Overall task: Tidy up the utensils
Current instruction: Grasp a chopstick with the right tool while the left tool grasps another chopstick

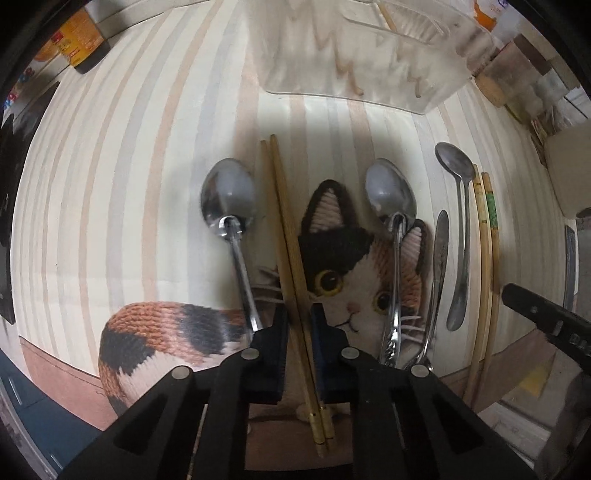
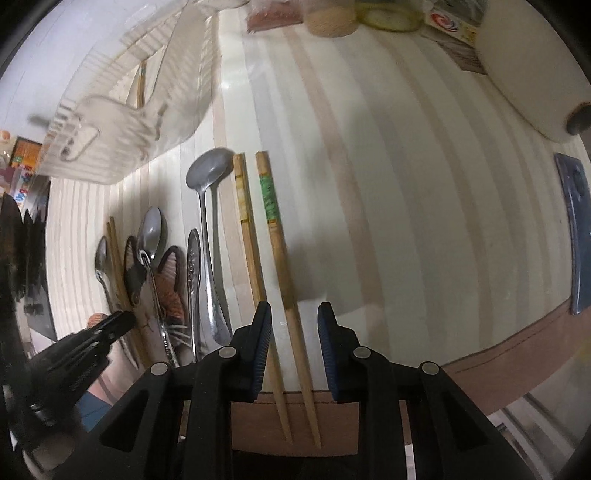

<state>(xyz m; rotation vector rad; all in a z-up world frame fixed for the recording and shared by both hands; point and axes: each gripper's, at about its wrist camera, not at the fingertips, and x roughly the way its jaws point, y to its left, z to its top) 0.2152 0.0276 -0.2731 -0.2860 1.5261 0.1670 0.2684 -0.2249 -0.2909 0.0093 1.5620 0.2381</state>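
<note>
In the left wrist view my left gripper point(image 1: 299, 314) has its jaws closed narrowly around a plain pair of wooden chopsticks point(image 1: 286, 229) lying over a cat-shaped mat point(image 1: 354, 266). A spoon point(image 1: 229, 195) lies left of them, another spoon point(image 1: 391, 192) on the right. In the right wrist view my right gripper point(image 2: 294, 314) is open, straddling a green-banded chopstick point(image 2: 275, 236); its partner chopstick point(image 2: 248, 229) lies under the left finger point(image 2: 260, 325). A long spoon point(image 2: 207, 206) lies beside them. The clear utensil rack point(image 1: 354, 48) stands at the back, holding one chopstick.
A patterned-handle utensil point(image 1: 439, 251) lies beside the long spoon point(image 1: 458, 206). Jars and boxes point(image 2: 391, 14) stand along the back edge. A white roll point(image 2: 528, 81) and a dark blue object point(image 2: 576, 229) are at the right. The table's front edge point(image 2: 517, 354) is close.
</note>
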